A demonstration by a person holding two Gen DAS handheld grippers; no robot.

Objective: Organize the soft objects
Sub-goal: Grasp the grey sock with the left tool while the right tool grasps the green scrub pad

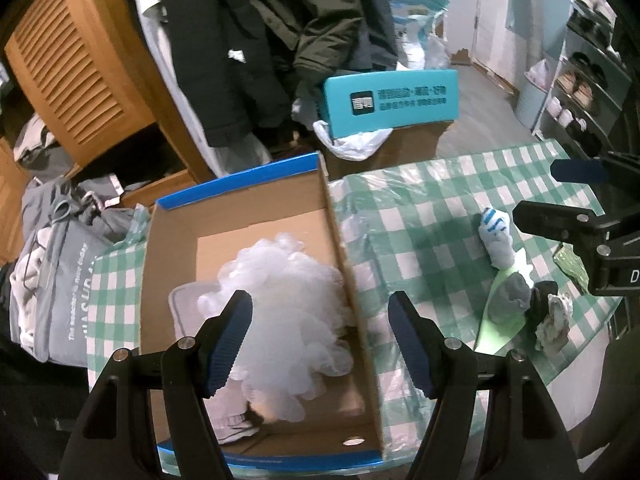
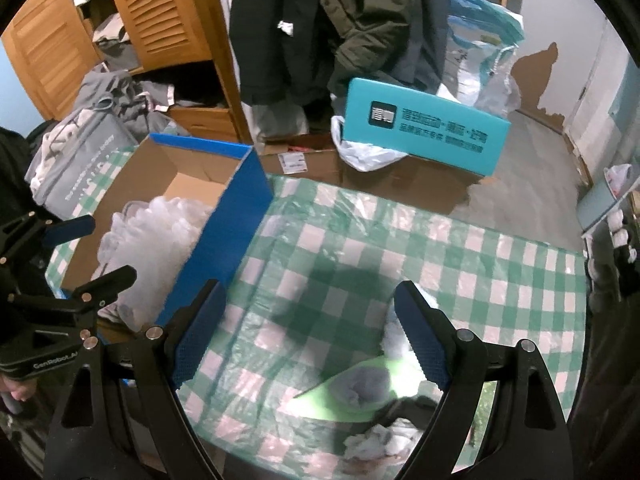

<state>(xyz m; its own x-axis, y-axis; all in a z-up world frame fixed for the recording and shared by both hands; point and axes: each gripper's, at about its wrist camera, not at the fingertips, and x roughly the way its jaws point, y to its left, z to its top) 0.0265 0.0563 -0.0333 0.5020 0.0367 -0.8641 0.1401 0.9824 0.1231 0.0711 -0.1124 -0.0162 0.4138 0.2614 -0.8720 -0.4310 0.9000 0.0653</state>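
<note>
The small heap of socks is seen lying just below the spread, empty right gripper, far nearer it than the spread left gripper, which is held over the box.

The puff hides a grey cloth in the box; shelf shoes are too small.

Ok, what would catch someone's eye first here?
Probably the fluffy white mesh puff filling the open cardboard box at the left of the green checked tablecloth. Next, the small heap of rolled socks to the right of the box, and the teal box behind the table.
</note>
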